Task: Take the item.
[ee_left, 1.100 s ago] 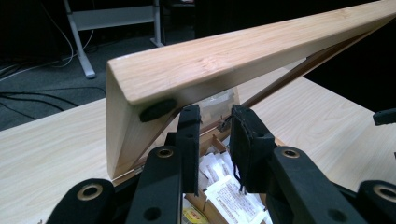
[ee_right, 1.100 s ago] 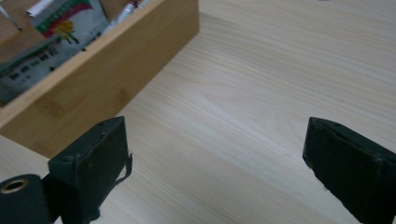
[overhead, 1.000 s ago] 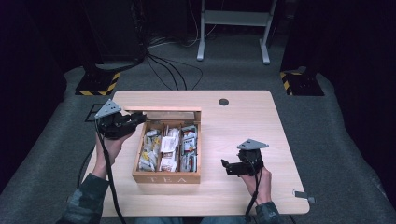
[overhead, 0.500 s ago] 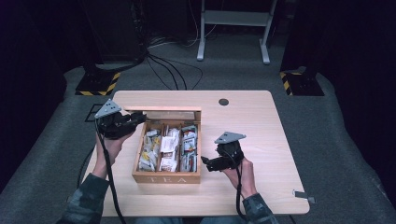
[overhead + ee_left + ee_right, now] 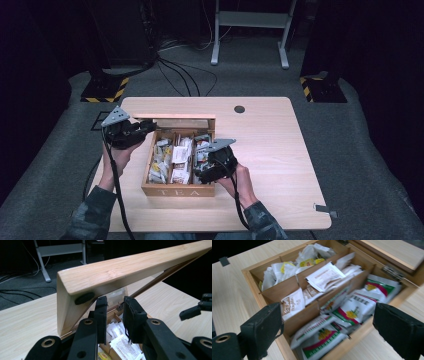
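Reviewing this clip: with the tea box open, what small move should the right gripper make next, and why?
Probably lower the right gripper, jaws open, onto a green-and-red sachet in the tea box. It hovers above that compartment while the left gripper is at the raised lid.

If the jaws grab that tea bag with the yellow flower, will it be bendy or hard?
Probably bendy: the flower packet looks like a thin, flat paper sachet, already curved against its neighbours. Likely light too. It may slip, since the packets lie loosely overlapped in the box.

Lab or studio – dark curtained surround, cables (image 5: 180, 75) on grey floor, hazard-striped stand bases (image 5: 102, 90), lone wooden table (image 5: 280, 150).
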Available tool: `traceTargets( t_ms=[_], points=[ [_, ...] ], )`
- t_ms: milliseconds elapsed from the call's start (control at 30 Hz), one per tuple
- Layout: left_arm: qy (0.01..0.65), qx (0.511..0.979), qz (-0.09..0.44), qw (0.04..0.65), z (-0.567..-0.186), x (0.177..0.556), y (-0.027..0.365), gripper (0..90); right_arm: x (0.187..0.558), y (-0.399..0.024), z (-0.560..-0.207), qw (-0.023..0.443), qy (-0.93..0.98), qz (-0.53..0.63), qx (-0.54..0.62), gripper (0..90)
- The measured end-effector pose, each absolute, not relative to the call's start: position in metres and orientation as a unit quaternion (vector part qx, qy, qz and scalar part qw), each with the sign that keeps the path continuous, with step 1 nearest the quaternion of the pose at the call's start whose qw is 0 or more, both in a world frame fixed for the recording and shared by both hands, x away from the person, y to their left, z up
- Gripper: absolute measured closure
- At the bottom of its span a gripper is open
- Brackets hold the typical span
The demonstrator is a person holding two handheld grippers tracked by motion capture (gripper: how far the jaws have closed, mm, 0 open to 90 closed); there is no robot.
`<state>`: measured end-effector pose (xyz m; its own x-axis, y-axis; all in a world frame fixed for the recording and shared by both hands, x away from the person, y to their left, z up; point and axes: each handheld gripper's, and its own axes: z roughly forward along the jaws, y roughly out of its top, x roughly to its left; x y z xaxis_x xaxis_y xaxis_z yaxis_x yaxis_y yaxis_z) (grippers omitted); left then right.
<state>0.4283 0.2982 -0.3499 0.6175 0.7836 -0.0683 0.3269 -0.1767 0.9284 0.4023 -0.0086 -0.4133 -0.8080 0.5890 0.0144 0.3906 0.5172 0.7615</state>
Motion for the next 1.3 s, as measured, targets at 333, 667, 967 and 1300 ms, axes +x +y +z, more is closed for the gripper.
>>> traceTargets(
  t_ms=[333,667,967,1300],
  points=[
    [0.378,0.735,0.22,0.519,-0.349,0.429,0.298,72.6,0.408,0.026,-0.421,0.096,0.882,0.387,0.251,13.7],
    [0.377,0.734,0.219,0.52,-0.35,0.429,0.298,72.6,0.413,0.057,-0.439,0.064,0.899,0.358,0.244,35.3],
    [0.377,0.734,0.22,0.52,-0.35,0.429,0.298,72.6,0.415,0.069,-0.449,0.07,0.912,0.325,0.24,47.8],
    [0.375,0.734,0.22,0.522,-0.349,0.429,0.297,72.6,0.417,0.078,-0.454,0.051,0.915,0.303,0.262,57.5]
  ],
)
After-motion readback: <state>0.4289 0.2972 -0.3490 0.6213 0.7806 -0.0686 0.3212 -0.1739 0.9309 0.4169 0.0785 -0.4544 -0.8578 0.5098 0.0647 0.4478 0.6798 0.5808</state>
